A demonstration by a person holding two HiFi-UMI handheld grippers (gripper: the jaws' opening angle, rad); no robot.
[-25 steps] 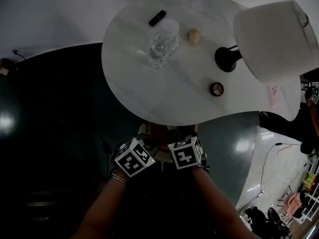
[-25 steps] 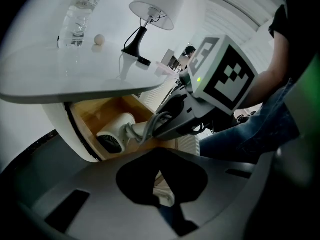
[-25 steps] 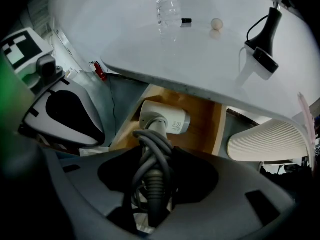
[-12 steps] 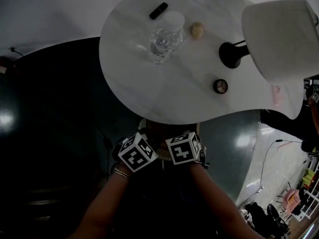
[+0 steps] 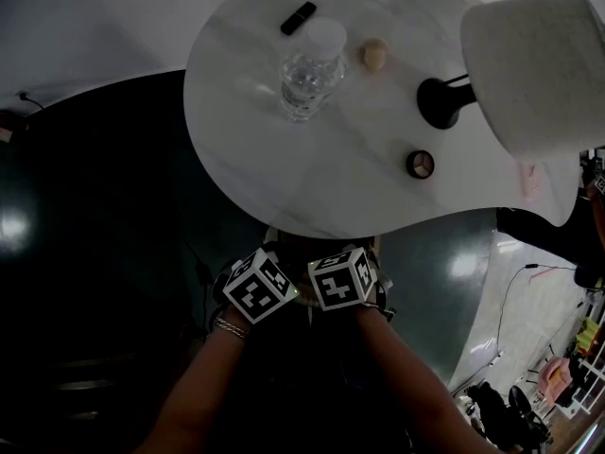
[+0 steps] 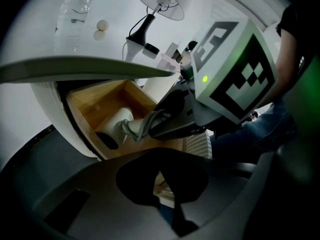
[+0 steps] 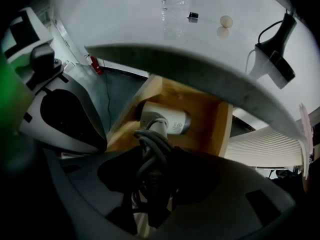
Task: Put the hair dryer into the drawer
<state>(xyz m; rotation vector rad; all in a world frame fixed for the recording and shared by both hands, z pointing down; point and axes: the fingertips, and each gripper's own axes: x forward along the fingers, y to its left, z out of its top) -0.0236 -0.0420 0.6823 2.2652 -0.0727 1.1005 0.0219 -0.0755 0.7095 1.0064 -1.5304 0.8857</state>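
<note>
An open wooden drawer (image 7: 220, 126) sits under the white table's edge, with the white hair dryer (image 7: 168, 120) lying inside it. In the right gripper view my right gripper (image 7: 150, 180) is shut on the dryer's grey bundled cord and handle end. The left gripper view shows the same dryer (image 6: 115, 126) in the drawer (image 6: 84, 105), with the right gripper (image 6: 151, 127) reaching in on its cord. My left gripper (image 6: 165, 185) hangs just outside the drawer front, jaws together with nothing between them. In the head view both gripper cubes, left (image 5: 257, 288) and right (image 5: 340, 278), hide the drawer.
On the white table (image 5: 331, 178) stand a water bottle (image 5: 307, 69), a lamp (image 5: 529, 64) with a black base, a small black object (image 5: 299, 18), a pale ball (image 5: 374, 54) and a small round tin (image 5: 421, 165). Dark floor lies to the left. A ribbed white panel (image 7: 267, 144) flanks the drawer.
Both gripper cubes have crept slightly up toward the table edge. The right gripper's hold on the dryer's cord is unchanged.
</note>
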